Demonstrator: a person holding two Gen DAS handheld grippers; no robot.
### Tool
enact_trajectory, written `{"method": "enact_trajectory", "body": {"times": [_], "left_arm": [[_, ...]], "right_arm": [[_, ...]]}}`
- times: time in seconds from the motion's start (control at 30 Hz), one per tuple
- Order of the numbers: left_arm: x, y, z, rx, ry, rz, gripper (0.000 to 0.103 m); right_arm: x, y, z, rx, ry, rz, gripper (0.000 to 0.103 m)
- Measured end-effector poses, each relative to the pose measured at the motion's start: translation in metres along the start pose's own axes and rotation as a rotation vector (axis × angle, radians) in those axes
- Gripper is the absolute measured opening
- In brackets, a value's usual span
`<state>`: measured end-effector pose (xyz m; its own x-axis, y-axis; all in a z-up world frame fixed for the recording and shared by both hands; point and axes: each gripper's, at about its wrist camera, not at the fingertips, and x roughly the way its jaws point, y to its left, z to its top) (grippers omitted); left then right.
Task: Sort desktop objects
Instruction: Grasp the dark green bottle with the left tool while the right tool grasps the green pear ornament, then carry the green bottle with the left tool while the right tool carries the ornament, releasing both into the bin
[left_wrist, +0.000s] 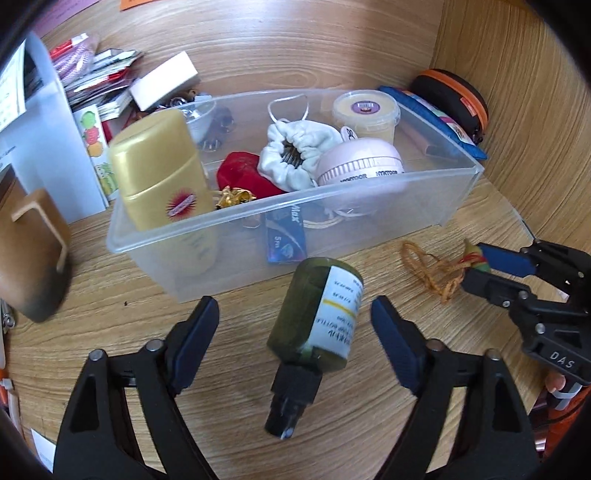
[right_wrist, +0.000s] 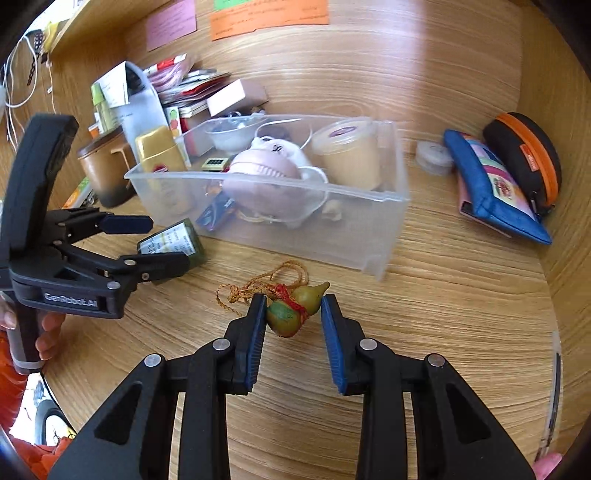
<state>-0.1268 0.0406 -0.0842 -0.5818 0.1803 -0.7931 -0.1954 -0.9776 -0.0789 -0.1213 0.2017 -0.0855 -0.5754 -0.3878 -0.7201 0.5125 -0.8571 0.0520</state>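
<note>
The wooden desk (left_wrist: 229, 369) spreads under both claws. Ahead of the left claw (left_wrist: 295, 317) stands a clear plastic bin (left_wrist: 258, 236), its near wall just beyond the fingertips. Inside the bin, ahead and to the left, a gold bottle (left_wrist: 162, 173) stands upright against the near wall; further in sit a pink round fan (left_wrist: 360, 164), a white drawstring pouch (left_wrist: 295, 151) and a lidded cream tub (left_wrist: 365, 112).

Between the spread fingers of the left claw lies a dark green bottle (left_wrist: 317, 314) on its side, black cap pointing back toward the claw, white label up. The jaws stand wide apart, touching neither side of it.

To the right of the bin, far ahead and right of the right claw (right_wrist: 293, 317), a blue pouch (right_wrist: 491, 188) leans beside a black case with an orange zip (right_wrist: 524, 155).

The right claw has its jaws open around a small green gourd charm (right_wrist: 295, 308) lying on the desk right at the fingertips. The left pad looks to be touching it, the right pad just beside it. Its orange cord (right_wrist: 266, 284) trails ahead and to the left of that claw.
</note>
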Motion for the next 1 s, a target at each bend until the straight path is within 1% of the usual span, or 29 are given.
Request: {"method": "enact_trajectory", "body": {"times": [0.07,0.13,0.17,0.2,0.27,0.3,0.47,0.63,0.8,1.0], "left_arm": [[0.004,-0.001,0.001,0.004,0.015,-0.009,0.070],[0.007,-0.003,0.002,0.010,0.028,-0.009,0.059],[0.008,-0.003,0.001,0.012,0.032,-0.010,0.056],[0.010,-0.003,0.001,0.014,0.041,-0.014,0.049],[0.011,-0.004,0.000,0.020,0.038,-0.006,0.046],[0.011,-0.005,0.000,0.025,0.039,-0.015,0.042],[0.008,-0.007,-0.001,0.033,0.030,-0.019,0.041],[-0.010,-0.007,0.002,0.033,-0.018,-0.024,0.041],[-0.034,-0.007,0.009,0.037,-0.075,-0.030,0.041],[-0.055,-0.009,0.019,0.045,-0.127,-0.031,0.041]], "right_arm": [[-0.001,-0.001,0.000,-0.001,-0.003,0.002,0.028],[-0.002,-0.003,0.001,-0.004,-0.006,0.007,0.028],[-0.001,-0.002,0.002,-0.007,-0.008,0.011,0.028],[-0.001,-0.002,0.003,-0.009,-0.010,0.014,0.028],[-0.001,-0.001,0.005,-0.015,-0.015,0.020,0.028],[-0.001,0.000,0.006,-0.017,-0.018,0.023,0.028],[-0.002,0.003,0.010,-0.021,-0.034,0.032,0.028],[-0.010,0.005,0.018,-0.032,-0.061,0.029,0.028],[-0.022,0.009,0.032,-0.045,-0.099,0.016,0.028],[-0.037,0.010,0.051,-0.056,-0.151,0.006,0.028]]}}
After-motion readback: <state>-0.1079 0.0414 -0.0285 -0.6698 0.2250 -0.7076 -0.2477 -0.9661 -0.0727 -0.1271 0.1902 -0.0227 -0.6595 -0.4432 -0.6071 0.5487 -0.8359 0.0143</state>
